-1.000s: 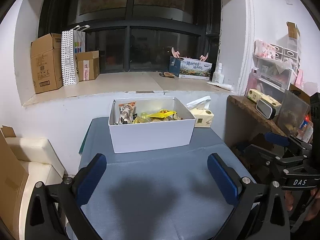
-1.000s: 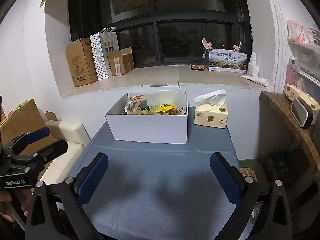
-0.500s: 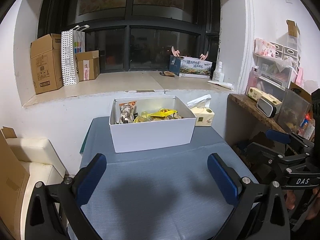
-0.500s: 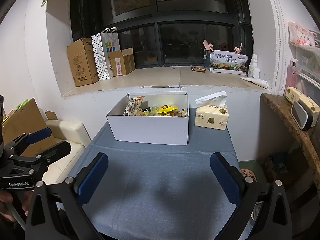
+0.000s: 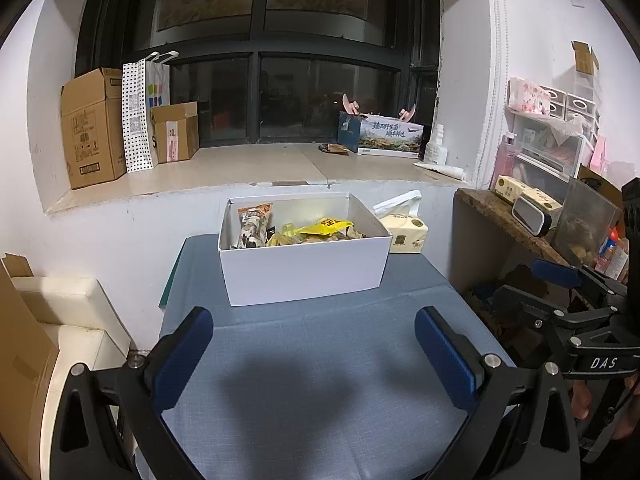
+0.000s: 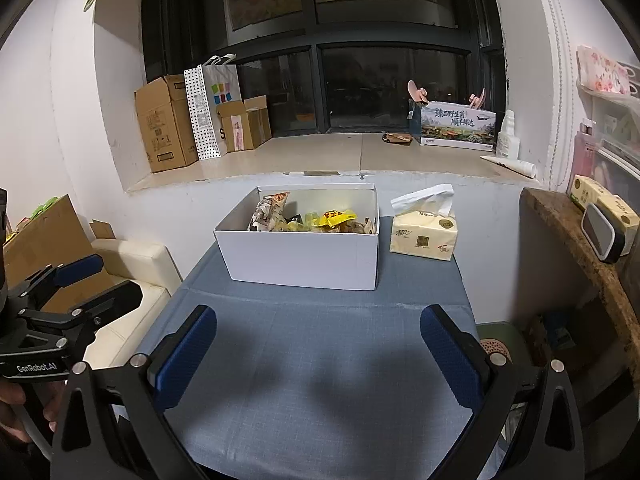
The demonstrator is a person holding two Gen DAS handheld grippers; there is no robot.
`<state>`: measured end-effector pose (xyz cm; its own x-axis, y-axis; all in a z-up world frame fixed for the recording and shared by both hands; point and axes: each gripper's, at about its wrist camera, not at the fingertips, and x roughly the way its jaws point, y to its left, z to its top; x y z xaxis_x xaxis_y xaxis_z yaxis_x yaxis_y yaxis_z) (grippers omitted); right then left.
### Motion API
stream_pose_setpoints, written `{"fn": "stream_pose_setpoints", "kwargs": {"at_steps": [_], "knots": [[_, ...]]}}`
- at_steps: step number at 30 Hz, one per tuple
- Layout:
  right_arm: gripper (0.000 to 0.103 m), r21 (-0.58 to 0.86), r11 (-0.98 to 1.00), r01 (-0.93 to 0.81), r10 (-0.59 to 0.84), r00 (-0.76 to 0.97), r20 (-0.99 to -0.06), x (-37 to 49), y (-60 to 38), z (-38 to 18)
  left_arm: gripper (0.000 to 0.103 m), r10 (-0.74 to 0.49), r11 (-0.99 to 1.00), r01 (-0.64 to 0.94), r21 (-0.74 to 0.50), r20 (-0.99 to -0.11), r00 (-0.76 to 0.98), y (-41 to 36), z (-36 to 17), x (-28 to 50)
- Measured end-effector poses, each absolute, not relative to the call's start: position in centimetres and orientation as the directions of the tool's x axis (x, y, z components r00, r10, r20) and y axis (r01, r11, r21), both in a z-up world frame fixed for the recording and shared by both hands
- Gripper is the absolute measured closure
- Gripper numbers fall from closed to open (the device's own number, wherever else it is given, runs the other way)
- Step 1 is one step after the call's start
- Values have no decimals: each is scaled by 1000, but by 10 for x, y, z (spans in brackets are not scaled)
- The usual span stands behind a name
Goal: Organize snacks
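Note:
A white open box stands at the far end of the blue-grey table; it also shows in the right wrist view. It holds several snack packets, among them a yellow one and an upright patterned one. My left gripper is open and empty, held above the table's near part. My right gripper is open and empty too, beside it. Each gripper shows at the edge of the other's view: the right one and the left one.
A tissue pack sits right of the box. A window ledge behind carries cardboard boxes, a dotted paper bag and a printed carton. A wooden shelf stands on the right, a cream seat on the left.
Both grippers have drawn back slightly from the box, which looks a little smaller; both stay open and empty.

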<state>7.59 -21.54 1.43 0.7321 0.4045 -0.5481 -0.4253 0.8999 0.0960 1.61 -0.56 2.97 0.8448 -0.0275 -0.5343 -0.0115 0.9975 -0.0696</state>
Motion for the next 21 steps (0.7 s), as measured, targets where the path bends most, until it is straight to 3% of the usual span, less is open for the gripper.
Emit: {"fn": "stream_pose_setpoints", "kwargs": {"at_steps": [21], "knots": [[0, 97, 899, -428, 407, 729, -550, 76, -216, 13, 0, -20, 998, -16, -61, -540, 841, -6, 29, 13]]}}
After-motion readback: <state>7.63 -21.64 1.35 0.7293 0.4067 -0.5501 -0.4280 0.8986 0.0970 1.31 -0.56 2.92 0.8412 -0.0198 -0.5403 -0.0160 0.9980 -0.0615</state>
